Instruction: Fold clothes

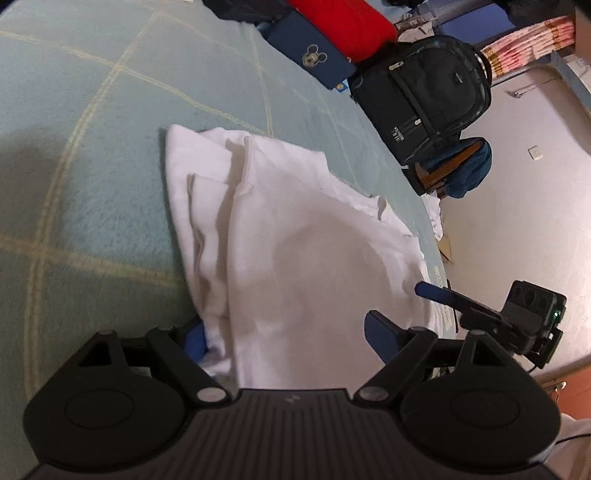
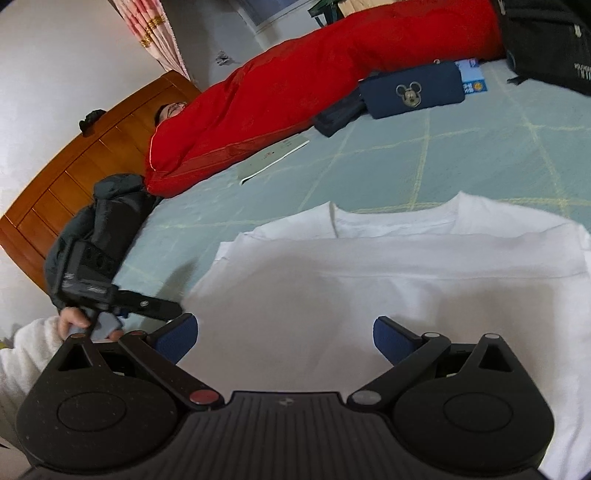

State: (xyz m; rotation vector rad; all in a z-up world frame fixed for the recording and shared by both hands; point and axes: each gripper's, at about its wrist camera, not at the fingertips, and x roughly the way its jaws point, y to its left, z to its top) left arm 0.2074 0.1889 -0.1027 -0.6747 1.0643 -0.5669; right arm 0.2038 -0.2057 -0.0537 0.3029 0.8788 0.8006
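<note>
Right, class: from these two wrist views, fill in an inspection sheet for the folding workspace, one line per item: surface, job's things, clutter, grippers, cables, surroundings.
Surface: pale green bedspread with yellow grid lines, on a bed.
Job's things: white shirt lying partly folded on the bedspread, collar away from the right gripper's camera.
Clutter: black backpack, navy pouch with a cartoon mouse, red quilt, dark jacket, white booklet.
Grippers: left gripper open, at the shirt's near edge; right gripper open, over the shirt; neither grips cloth.
Cables: nothing seen clearly.
Surroundings: wooden headboard, pink curtain, light floor.
</note>
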